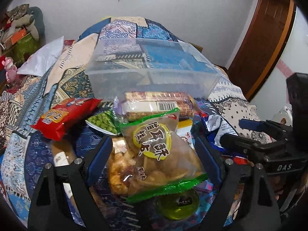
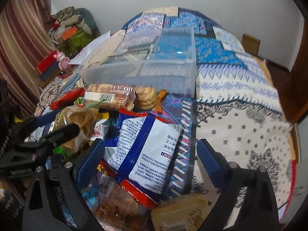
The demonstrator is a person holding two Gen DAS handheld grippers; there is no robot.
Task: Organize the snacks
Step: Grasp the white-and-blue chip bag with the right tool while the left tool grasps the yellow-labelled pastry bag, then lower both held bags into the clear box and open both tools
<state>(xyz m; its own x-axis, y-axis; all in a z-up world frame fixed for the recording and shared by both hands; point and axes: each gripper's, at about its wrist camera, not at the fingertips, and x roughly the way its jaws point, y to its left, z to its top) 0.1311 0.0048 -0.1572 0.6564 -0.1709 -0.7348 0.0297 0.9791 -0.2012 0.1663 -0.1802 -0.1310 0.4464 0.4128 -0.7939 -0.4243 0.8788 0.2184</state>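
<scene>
A heap of snack packets lies on a patchwork bedcover (image 2: 240, 115). Behind it stands a clear plastic box (image 1: 146, 88) (image 2: 138, 73) with nothing in it. My left gripper (image 1: 153, 154) (image 2: 57, 125) is open and straddles a clear green-edged bag of fried crisps (image 1: 159, 154); its pads stand just off the bag. A red packet (image 1: 65, 115), a green pea packet (image 1: 104, 123), a biscuit roll (image 1: 154, 105) (image 2: 109, 96) and a green jelly cup (image 1: 179, 206) lie around it. My right gripper (image 2: 150, 154) (image 1: 238, 132) is open over a blue and white packet (image 2: 148, 154), which touches neither pad.
A white envelope (image 1: 42, 57) and a pink toy (image 1: 9, 67) lie at the bed's left side, with piled clutter (image 2: 71, 25) and a striped curtain (image 2: 19, 48) beyond. A wooden door (image 1: 265, 38) is at the right. A cardboard box (image 2: 250, 42) stands behind the bed.
</scene>
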